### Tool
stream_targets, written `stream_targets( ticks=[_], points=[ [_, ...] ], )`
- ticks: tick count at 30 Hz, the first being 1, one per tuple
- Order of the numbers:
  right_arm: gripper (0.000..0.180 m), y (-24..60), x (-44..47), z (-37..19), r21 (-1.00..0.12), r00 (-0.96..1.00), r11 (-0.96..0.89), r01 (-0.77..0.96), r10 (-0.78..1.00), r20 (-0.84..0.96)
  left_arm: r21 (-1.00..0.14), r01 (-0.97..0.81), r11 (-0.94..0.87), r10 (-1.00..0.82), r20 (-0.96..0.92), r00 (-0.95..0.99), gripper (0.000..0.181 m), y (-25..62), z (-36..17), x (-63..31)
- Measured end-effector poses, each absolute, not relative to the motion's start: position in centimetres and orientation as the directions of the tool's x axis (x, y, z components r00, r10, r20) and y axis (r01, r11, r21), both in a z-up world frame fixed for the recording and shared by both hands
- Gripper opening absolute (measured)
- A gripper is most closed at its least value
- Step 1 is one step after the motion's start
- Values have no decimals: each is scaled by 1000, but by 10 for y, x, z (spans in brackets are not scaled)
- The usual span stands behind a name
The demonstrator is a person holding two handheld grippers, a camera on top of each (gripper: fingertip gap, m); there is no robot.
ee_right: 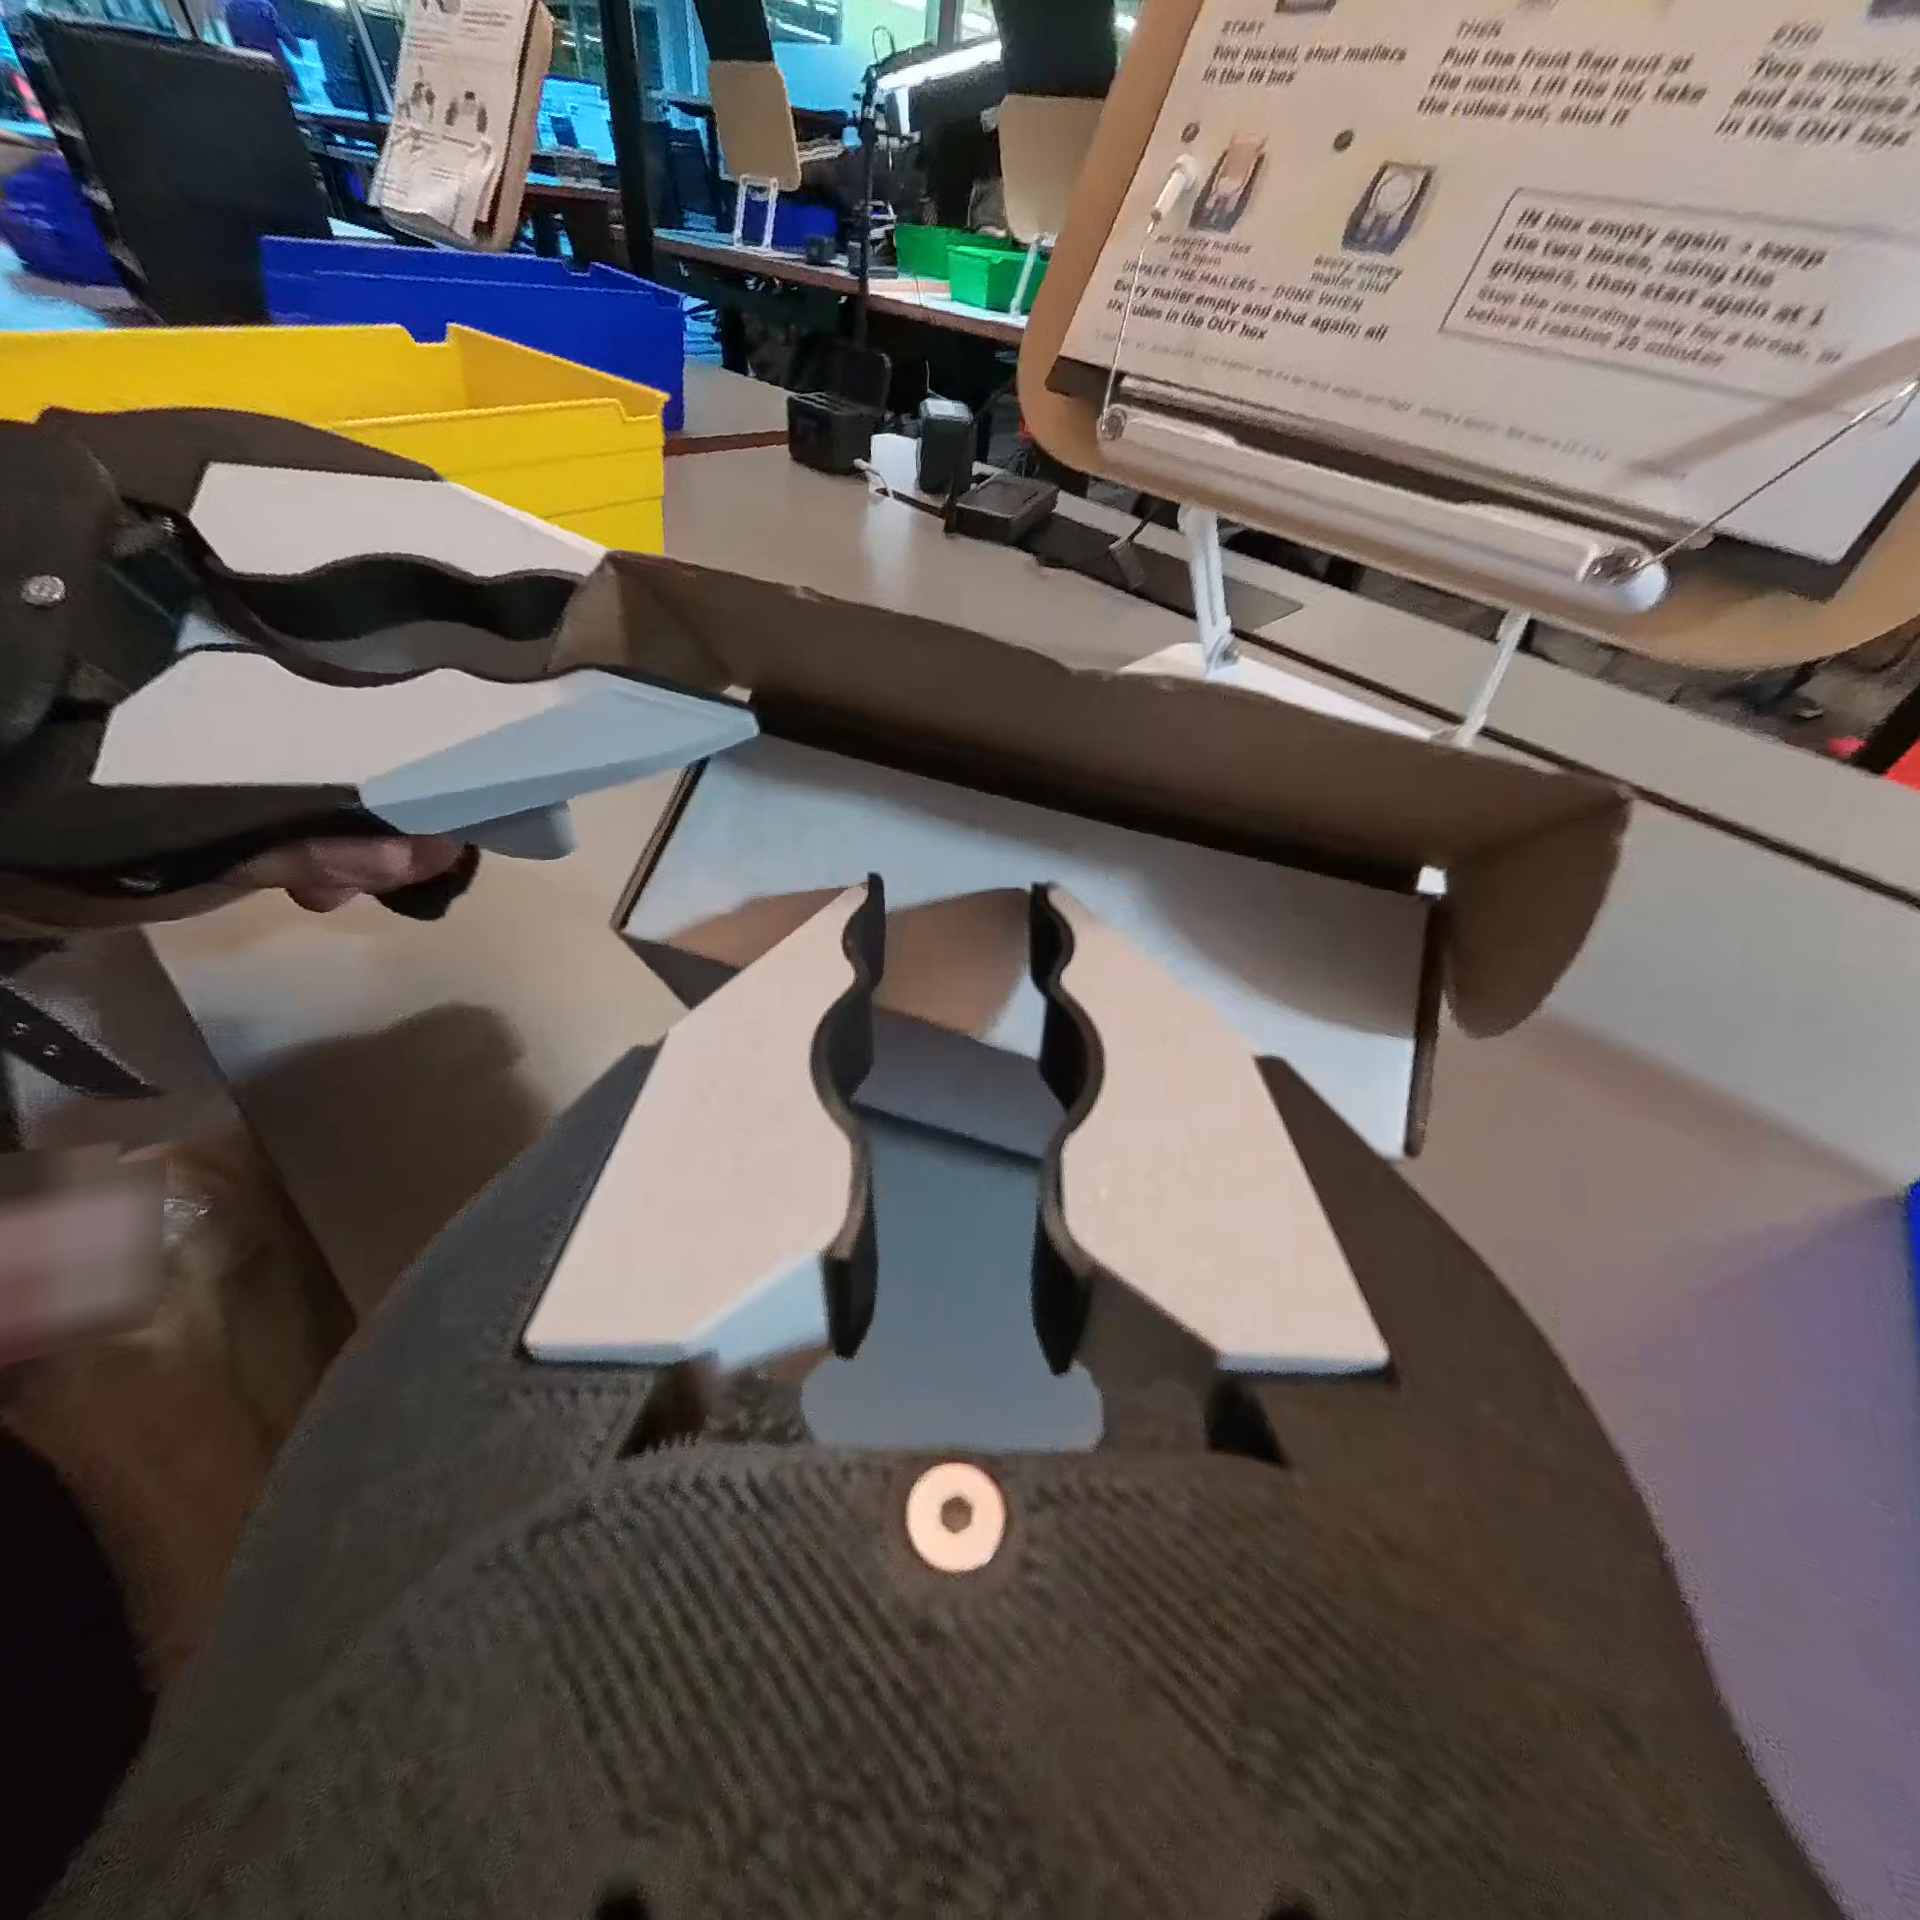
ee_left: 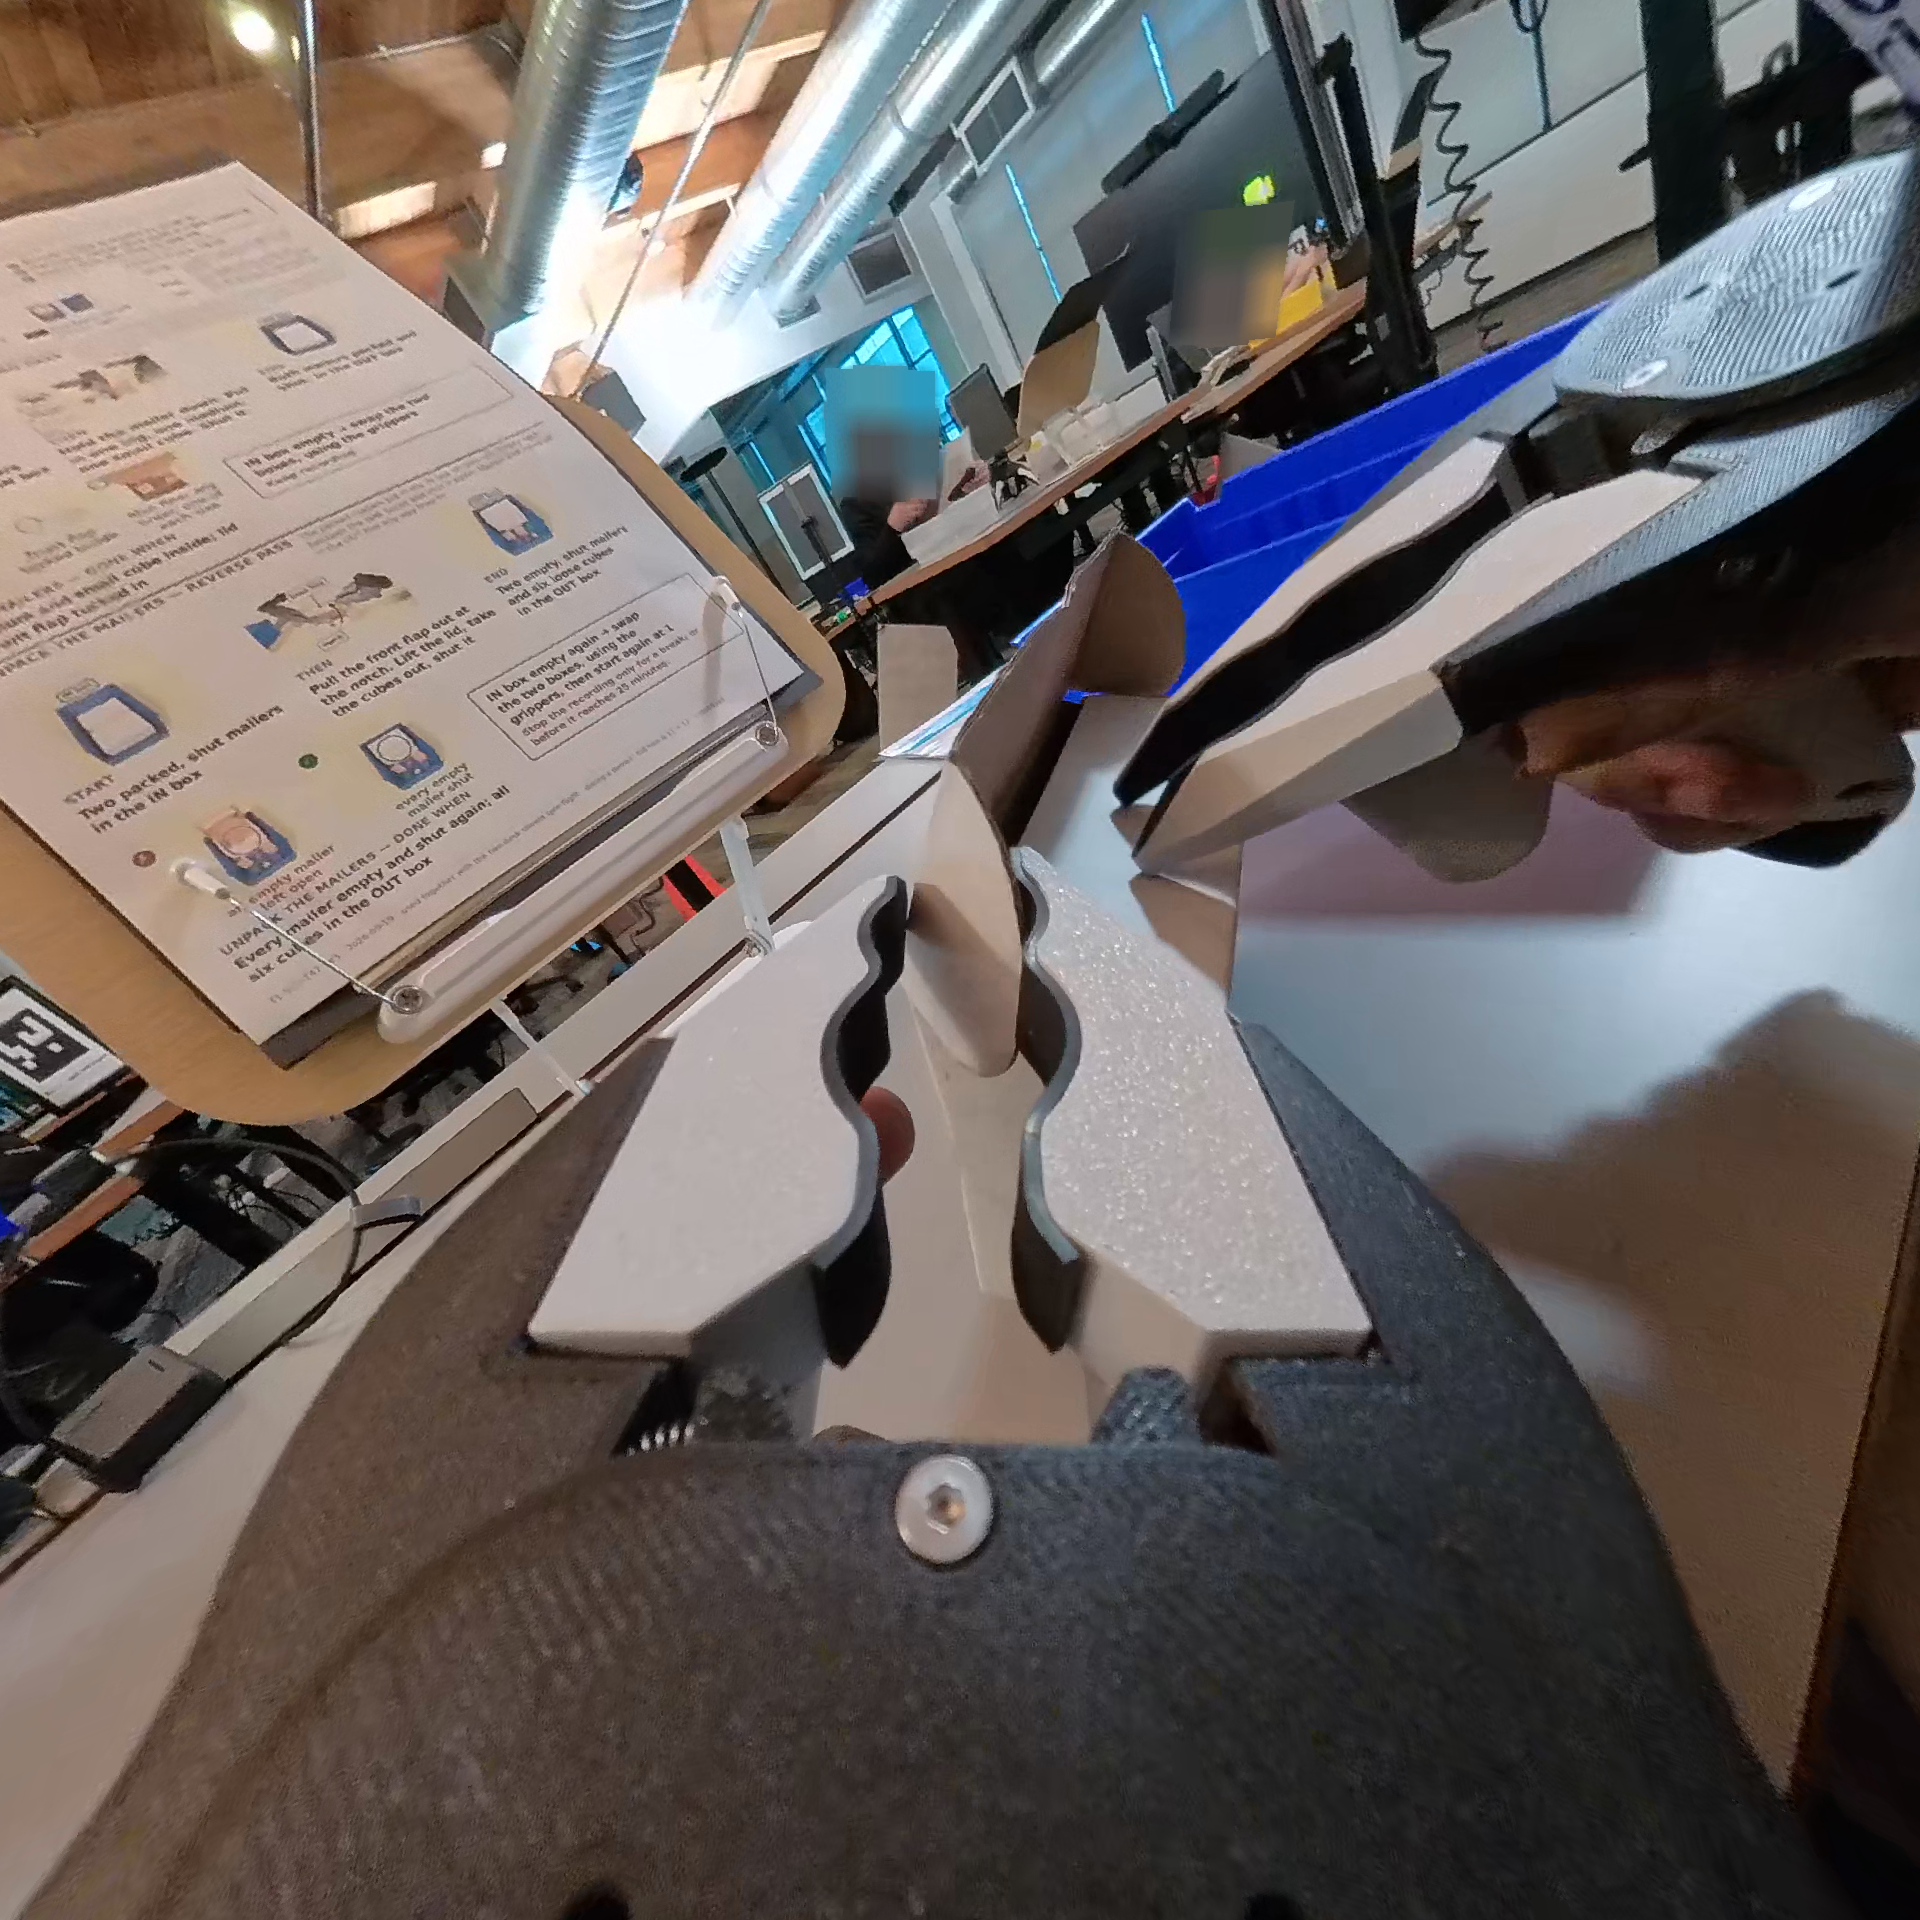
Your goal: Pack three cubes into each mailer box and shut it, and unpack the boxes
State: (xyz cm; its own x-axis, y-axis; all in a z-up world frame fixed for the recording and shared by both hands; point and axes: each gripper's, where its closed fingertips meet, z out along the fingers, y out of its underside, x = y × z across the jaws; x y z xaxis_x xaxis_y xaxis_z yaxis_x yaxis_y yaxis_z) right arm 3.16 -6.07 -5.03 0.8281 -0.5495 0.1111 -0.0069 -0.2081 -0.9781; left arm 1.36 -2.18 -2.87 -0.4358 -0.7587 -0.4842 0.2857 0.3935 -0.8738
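Observation:
A white mailer box (ee_right: 1039, 847) with a brown inside stands open on the table, tilted towards me. My left gripper (ee_left: 961, 888) is shut on a rounded side flap (ee_left: 966, 966) of the box. In the right wrist view it (ee_right: 655, 665) comes in from the left and holds the brown lid edge (ee_right: 1143, 727) up. My right gripper (ee_right: 954, 891) hovers just in front of the open box. A dark cube (ee_right: 951, 1195) fills the gap between its fingers. In the left wrist view the right gripper (ee_left: 1132, 831) points left, over the box; the cube is hidden there.
An instruction sheet on a wooden stand (ee_right: 1507, 260) rises behind the box and shows in the left wrist view (ee_left: 364, 623) too. A yellow bin (ee_right: 468, 416) and a blue bin (ee_right: 468, 291) sit at the far left. Small black devices (ee_right: 935, 436) lie at the table's back edge.

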Motion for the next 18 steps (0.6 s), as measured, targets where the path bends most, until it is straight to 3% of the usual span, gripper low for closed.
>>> stream_targets(
  ticks=[10,15,18],
  points=[
    [26,-74,16,-61,-918,838,-388,-87,-527,143,-964,189,188,-861,-254,-441,24,-2,-17,26],
    [29,-86,-20,-101,-828,899,-540,-151,-424,113,-952,235,198,-857,-285,-430,26,-7,-9,22],
    [41,-94,-32,-131,-772,923,-623,-125,-359,141,-947,246,207,-845,-299,-443,25,-14,-9,19]
  ],
)
